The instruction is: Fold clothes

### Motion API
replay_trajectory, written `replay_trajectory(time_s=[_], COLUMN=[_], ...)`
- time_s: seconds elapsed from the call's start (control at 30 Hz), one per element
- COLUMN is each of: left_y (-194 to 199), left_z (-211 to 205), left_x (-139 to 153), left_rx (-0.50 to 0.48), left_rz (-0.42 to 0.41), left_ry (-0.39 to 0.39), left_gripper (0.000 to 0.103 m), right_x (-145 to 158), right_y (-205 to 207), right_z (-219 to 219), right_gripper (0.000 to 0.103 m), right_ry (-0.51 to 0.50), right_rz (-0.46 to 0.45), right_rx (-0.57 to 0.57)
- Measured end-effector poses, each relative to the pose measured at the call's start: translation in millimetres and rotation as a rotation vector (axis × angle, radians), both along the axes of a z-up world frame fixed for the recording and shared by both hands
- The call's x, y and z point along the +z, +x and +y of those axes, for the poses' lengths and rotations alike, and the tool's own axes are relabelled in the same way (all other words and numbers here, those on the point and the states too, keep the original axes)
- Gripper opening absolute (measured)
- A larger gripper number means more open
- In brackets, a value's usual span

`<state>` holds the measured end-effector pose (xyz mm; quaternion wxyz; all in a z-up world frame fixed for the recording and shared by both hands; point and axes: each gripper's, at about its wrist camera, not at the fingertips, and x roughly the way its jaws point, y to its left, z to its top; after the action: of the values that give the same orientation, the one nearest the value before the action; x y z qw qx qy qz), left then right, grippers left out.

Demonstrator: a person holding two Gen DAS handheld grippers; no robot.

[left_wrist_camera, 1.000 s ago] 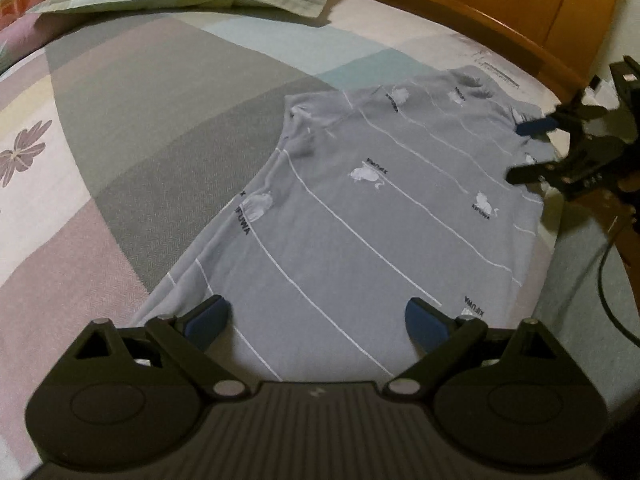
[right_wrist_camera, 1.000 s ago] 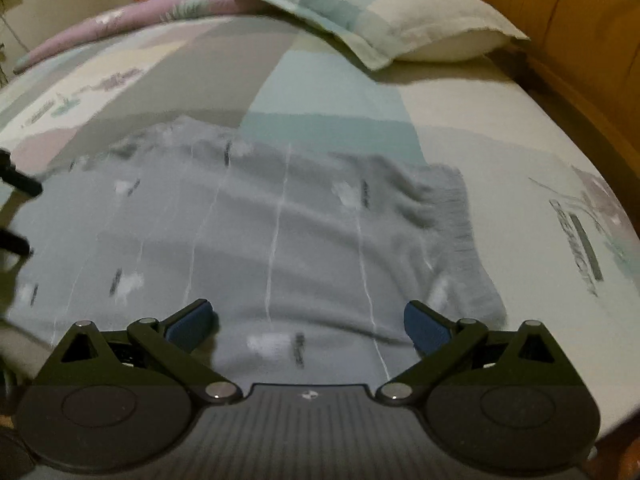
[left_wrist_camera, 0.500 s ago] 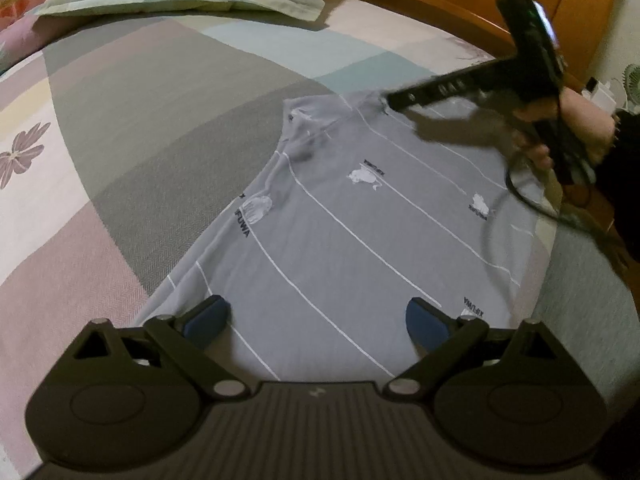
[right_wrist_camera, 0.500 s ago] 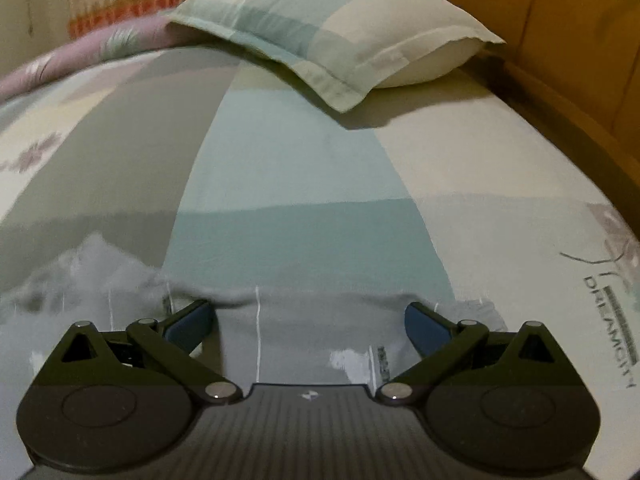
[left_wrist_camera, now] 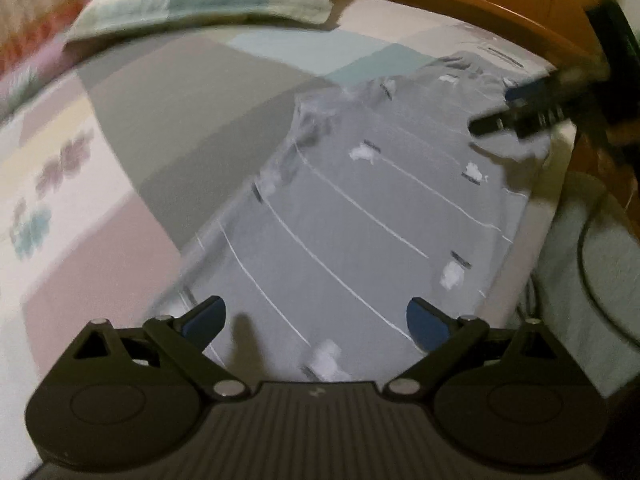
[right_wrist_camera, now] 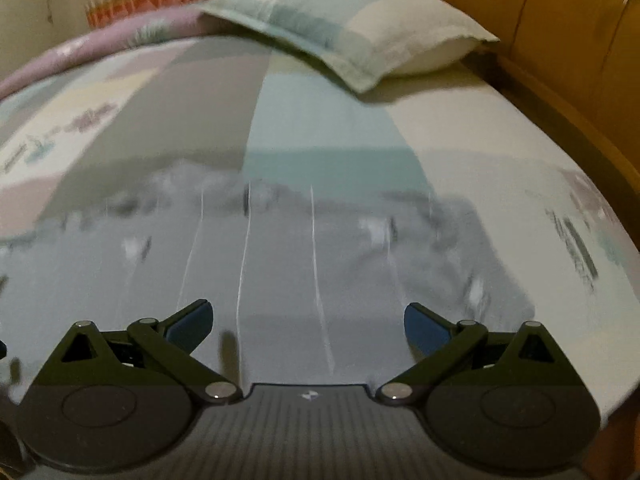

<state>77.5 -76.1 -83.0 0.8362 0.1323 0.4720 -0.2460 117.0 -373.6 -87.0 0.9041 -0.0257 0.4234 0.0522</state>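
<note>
Through my left wrist camera, my left fingers are spread wide, holding nothing, above the near end of the grey T-shirt with thin white stripes, which lies flat on the patchwork-print bed. My right gripper hovers, blurred, over its far corner.

Through my right wrist camera, my right fingers gape wide and empty over the same shirt; a checked pillow rests beyond.

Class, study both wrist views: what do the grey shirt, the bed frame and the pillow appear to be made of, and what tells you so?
Grey shirt: thin soft knit, probably cotton jersey; matte, it lies limp with small wrinkles.
Bed frame: wood or wood veneer, smooth with a slight sheen; orange-brown, with curved panels.
Pillow: woven fabric case, matte, with a flat stitched border; the filling is hidden.
</note>
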Motion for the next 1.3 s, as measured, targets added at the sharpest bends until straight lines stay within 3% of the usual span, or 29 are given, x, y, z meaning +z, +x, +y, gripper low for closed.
replay_trajectory(time_s=[0.17, 0.3, 0.43, 0.57, 0.63, 0.83, 1.03, 1.3], left_y=[-11.0, -16.3, -28.4, -34.3, -31.3, -40.0, -63.5, -88.7], left_z=[2.6, 17.1, 42.3, 93.2, 128.6, 210.2, 242.2, 274.0], left_x=[-9.6, 14.3, 39.4, 58.0, 60.6, 36.6, 0.3, -4.8], left_rx=[0.035, 0.066, 0.065, 0.012, 0.038, 0.194, 0.242, 0.263], left_rz=[0.016, -0.004, -0.067, -0.066, -0.028, 0.01, -0.004, -0.009], left_ry=[-0.02, -0.05, -0.015, -0.027, -0.042, 0.057, 0.005, 0.006], left_gripper=[0.097, 0.097, 0.097, 0.097, 0.098, 0.097, 0.096, 0.097], right_x=[-2.6, 20.4, 35.3, 39.7, 41.2, 36.7, 31.0, 28.8], right_y=[-16.2, -24.0, -31.0, -43.1, -48.3, -45.9, -40.1, -44.6], right_z=[12.9, 27.1, 43.2, 56.1, 56.6, 73.8, 113.3, 149.3], right_gripper=[0.103, 0.103, 0.103, 0.103, 0.103, 0.103, 0.103, 0.103], right_ry=[0.084, 0.111, 0.146, 0.14, 0.15, 0.163, 0.13, 0.105], right_rz=[0.005, -0.069, -0.115, -0.123, -0.133, -0.107, -0.067, -0.04], right_rx=[-0.016, 0.023, 0.086, 0.15, 0.146, 0.143, 0.223, 0.347])
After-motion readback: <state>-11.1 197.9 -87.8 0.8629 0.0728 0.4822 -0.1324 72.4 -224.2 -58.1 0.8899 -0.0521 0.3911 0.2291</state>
